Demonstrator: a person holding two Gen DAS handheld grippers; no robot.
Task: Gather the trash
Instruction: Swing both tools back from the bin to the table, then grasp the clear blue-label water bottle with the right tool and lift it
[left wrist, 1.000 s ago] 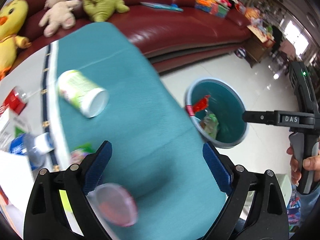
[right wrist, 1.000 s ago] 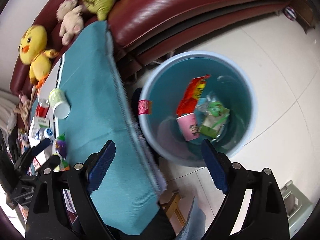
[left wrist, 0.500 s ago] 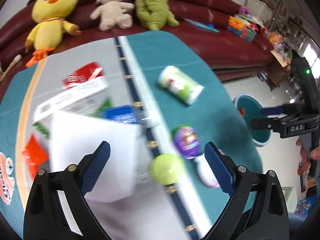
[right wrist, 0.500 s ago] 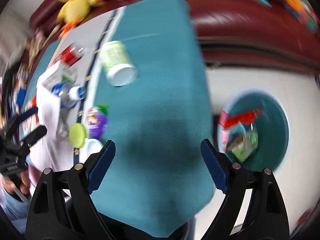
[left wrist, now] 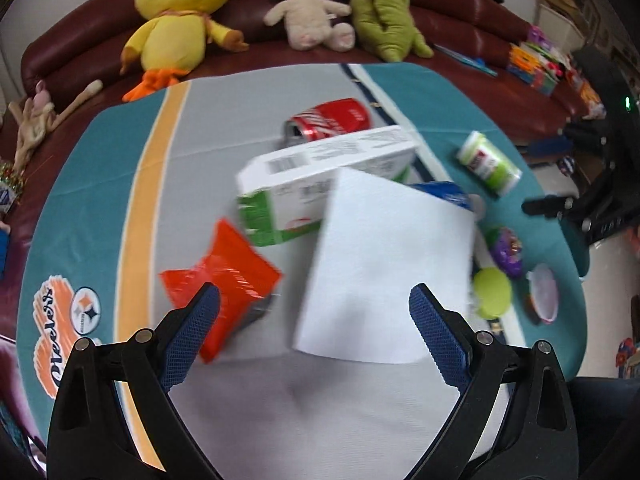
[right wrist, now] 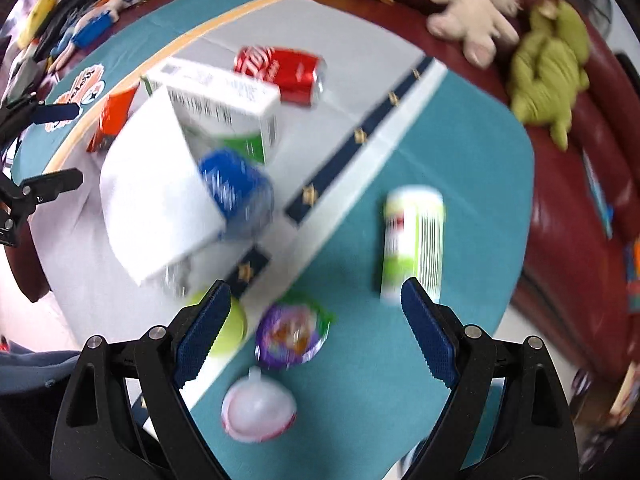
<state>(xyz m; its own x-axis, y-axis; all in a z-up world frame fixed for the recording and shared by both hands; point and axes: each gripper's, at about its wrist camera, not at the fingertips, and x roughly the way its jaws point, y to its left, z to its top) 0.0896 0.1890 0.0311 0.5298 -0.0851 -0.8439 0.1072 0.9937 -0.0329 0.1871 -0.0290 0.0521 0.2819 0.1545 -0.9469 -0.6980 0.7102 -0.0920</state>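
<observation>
Trash lies scattered on the cloth-covered table. My left gripper hangs open and empty over a white paper sheet, with an orange wrapper by its left finger. Behind them lie a white-and-green carton and a red soda can. My right gripper is open and empty above a purple foil cup lid, a white plastic lid and a lime ball. A green-and-white cup lies on its side to the right. A blue-labelled bottle pokes out from under the paper.
A dark red sofa curves behind the table with a yellow duck plush, a cream plush and a green plush. The right gripper's body stands at the table's right edge. Toys and books litter the sofa's far end.
Both grippers have swung from the teal bin on the floor back over the table. The bin has left both views; the paper, carton and wrapper now fill the left view.
</observation>
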